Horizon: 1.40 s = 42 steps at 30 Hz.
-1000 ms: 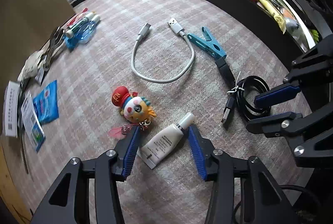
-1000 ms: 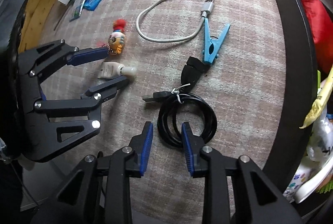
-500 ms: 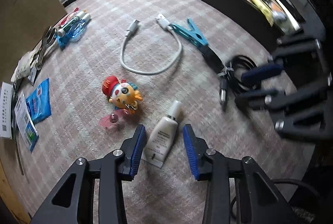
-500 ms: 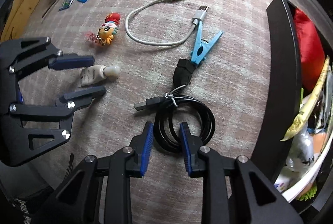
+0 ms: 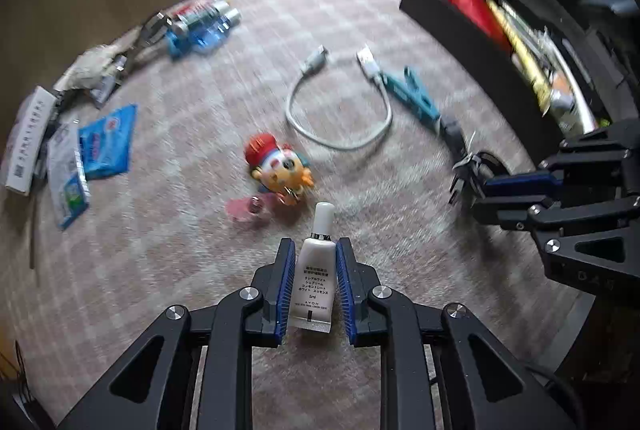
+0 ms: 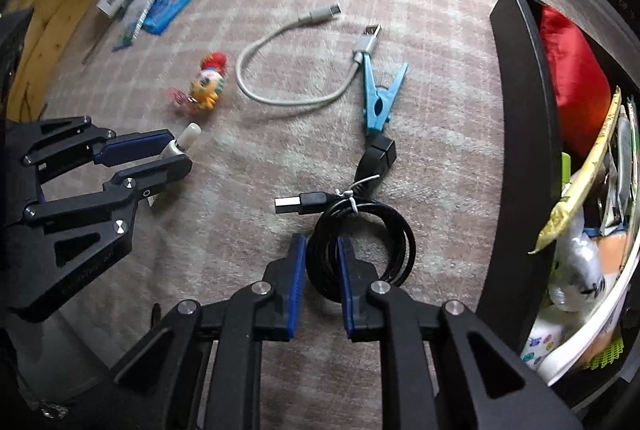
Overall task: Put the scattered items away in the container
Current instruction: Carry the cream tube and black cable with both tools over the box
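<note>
Jaws of the left gripper (image 5: 313,284) are closing on the white tube (image 5: 314,280). The right gripper (image 6: 322,280) is closing around the black cable coil (image 6: 362,242) near the carpet's container (image 6: 520,166) edge.

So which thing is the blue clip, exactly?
Start at the black container on the right of the rug. Left of its wall lies the blue clothes peg, between the white cable's plug and the black cable coil: the only pincer-shaped thing.

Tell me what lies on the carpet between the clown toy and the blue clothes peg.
The looped white USB cable lies between the clown toy and the blue clothes peg, one plug touching the peg's tip. The right wrist view shows it best.
</note>
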{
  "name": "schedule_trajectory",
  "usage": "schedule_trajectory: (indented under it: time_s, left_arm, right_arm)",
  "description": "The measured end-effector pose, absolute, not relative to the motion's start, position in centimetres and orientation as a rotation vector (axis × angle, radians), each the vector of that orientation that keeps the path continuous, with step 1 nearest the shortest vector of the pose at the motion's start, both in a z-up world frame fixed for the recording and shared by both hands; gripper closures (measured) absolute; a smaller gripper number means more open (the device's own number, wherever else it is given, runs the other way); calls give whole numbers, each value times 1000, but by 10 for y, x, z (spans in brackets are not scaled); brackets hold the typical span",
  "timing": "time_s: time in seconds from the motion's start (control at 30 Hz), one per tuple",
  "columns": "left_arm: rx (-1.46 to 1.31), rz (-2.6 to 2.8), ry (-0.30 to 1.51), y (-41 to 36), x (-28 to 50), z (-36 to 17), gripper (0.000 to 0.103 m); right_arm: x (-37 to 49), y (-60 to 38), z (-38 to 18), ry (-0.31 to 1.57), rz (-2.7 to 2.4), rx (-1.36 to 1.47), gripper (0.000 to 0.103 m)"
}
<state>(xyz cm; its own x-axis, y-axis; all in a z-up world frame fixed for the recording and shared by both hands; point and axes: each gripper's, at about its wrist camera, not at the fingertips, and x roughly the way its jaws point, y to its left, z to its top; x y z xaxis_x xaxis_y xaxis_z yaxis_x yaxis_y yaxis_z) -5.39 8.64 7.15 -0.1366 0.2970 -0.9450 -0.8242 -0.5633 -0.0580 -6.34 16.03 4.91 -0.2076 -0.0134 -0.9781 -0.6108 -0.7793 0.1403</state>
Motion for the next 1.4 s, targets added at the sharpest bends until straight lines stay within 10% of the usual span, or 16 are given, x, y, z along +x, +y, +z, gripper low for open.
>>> schedule_trajectory:
  time_s: [1.4]
  left_arm:
    - [-1127,1737,513,338,55,167,83]
  right_arm:
    - [194,410,201,802,1912,-1120,95]
